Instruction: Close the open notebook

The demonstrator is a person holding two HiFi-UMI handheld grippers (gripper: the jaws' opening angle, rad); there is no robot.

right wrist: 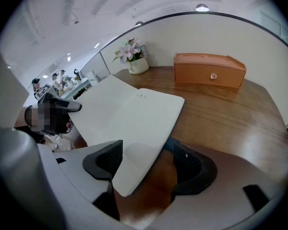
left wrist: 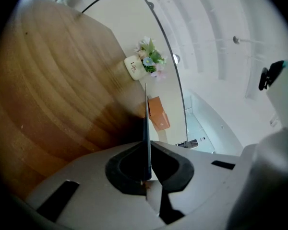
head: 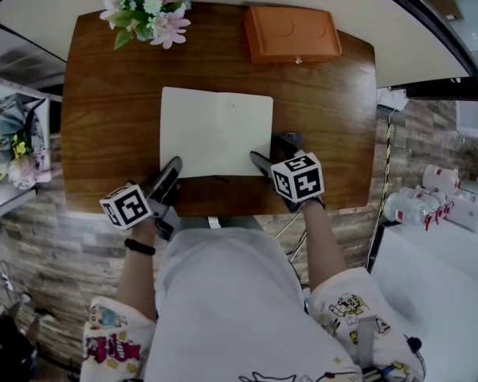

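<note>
Table mid-frame; open notebook at its centre, long axis l-r. Left gripper at lower-left corner, clamped on pg edge. Right gripper at lower-right, jaws apart astride corner, no grip. Fold likely goes rightward.

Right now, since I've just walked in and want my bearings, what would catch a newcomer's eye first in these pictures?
The white notebook lying in the middle of the dark wooden table stands out most. The left gripper is shut on its near left corner, while the right gripper stands open around its near right corner. Along the far edge sit an orange box and, at the left corner, pink flowers.
</note>
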